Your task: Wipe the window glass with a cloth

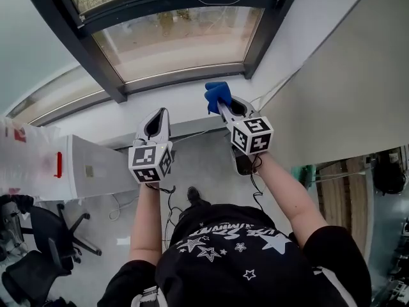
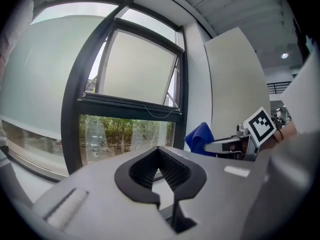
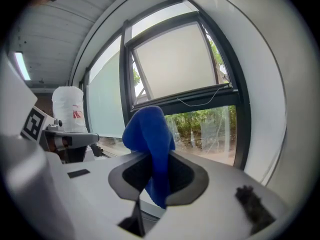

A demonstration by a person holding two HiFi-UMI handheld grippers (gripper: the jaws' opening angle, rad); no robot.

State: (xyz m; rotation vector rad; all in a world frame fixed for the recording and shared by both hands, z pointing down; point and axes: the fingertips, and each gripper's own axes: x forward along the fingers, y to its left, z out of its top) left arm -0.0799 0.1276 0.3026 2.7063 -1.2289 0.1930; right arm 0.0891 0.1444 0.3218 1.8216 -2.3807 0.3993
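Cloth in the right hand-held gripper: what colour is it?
Plain blue; the cloth shows best in the right gripper view.

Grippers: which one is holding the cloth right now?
The right gripper: its jaws pinch the blue cloth. The left gripper is shut with nothing between its jaws.

A black office chair [image 1: 48, 245] stood on the grey floor [image 1: 204, 165], near a white cabinet [image 1: 96, 168]. Black cables [image 1: 169, 203] lay loose on that floor.

The place looks like an office. A black swivel chair [image 1: 39, 247] on castors stands on a pale grey floor [image 1: 206, 166] near a white cabinet [image 1: 96, 170]. Loose cables [image 1: 170, 204] trail across the floor below a large dark-framed window [image 1: 96, 57].
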